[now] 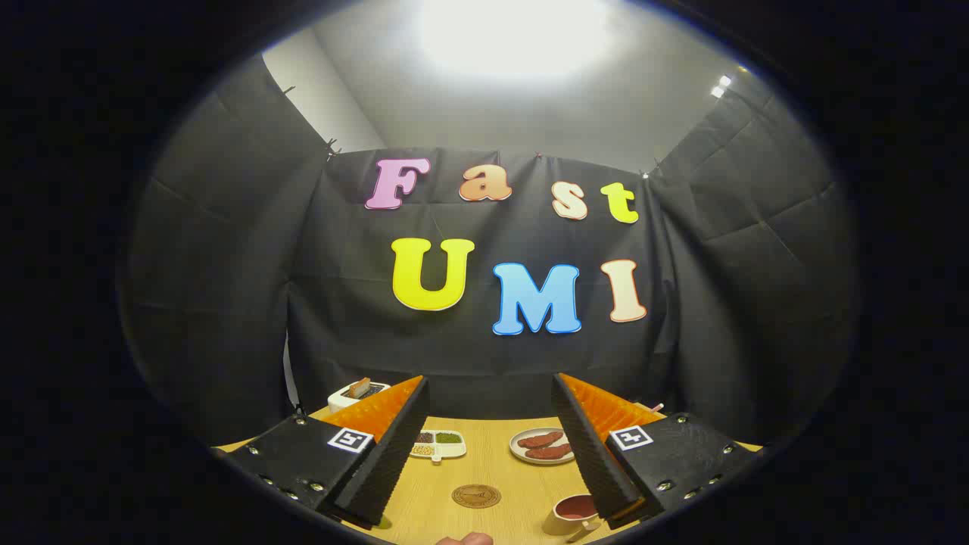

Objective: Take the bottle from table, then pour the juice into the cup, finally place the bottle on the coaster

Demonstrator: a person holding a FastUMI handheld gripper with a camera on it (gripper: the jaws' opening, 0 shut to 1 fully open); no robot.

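Gripper view, cup: pinkish-red mug (573, 513) with a smooth rounded wall and a pale handle, standing on the surface just inside the right finger, its far side partly behind that finger.
Coaster: flat brown disc (476, 496) with an embossed ring pattern, lying between the two fingers and a little left of the cup, apart from it.
Bottle: cannot be made out with certainty; a small green patch (382, 521) peeks out beneath the left finger's base.
Tongs: tongs (492, 390) spread wide, nothing between the fingers; each finger (390, 446) is a long black wedge with a finely ribbed inner face and an orange ridged outer side, mounted on a black block carrying a square black-and-white marker.
Plate: round pale plate (539, 446) holding reddish-brown elongated pieces, beyond the coaster, close to the right finger.
Tray: white divided dish (439, 445) with dark, green and pale fillings in separate compartments, beyond the coaster, beside the left finger.
Toaster: cream boxy toaster (356, 393) with a browned slice standing in it, beyond the left finger.
Surface: light wooden surface (492, 462), smooth, with a faint grain.
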